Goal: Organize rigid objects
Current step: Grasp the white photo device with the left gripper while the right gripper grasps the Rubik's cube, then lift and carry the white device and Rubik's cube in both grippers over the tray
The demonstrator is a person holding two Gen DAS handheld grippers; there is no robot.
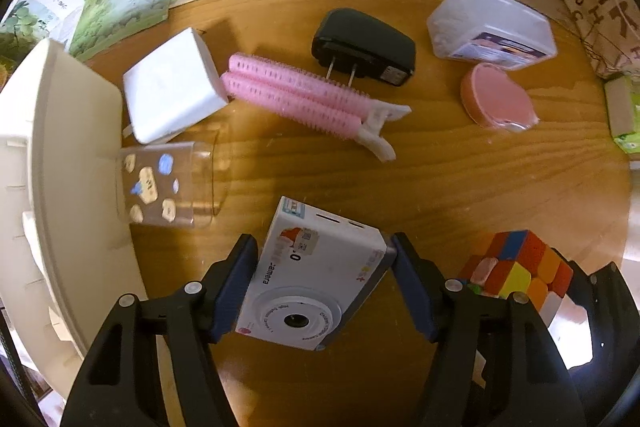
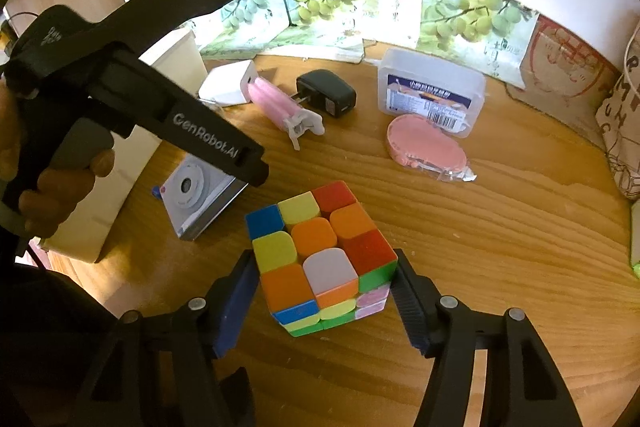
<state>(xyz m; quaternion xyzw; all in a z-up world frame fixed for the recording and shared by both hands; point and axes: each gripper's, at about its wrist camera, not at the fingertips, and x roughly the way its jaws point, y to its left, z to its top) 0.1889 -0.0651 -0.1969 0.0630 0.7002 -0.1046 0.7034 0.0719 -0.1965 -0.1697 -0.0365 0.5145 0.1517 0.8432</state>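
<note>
My left gripper is shut on a small white toy camera, lens toward me, held over the wooden table. The camera also shows in the right wrist view, under the left gripper body. My right gripper is shut on a colourful puzzle cube; both pads touch its sides. The cube also shows in the left wrist view. Farther back lie a pink hair roller clip, a black plug adapter, a white charger block, a pink round case and a clear plastic box.
A white bin stands at the left table edge, with a clear patterned cup lying against it. Grape-printed cartons line the back. A printed bag stands at the right edge.
</note>
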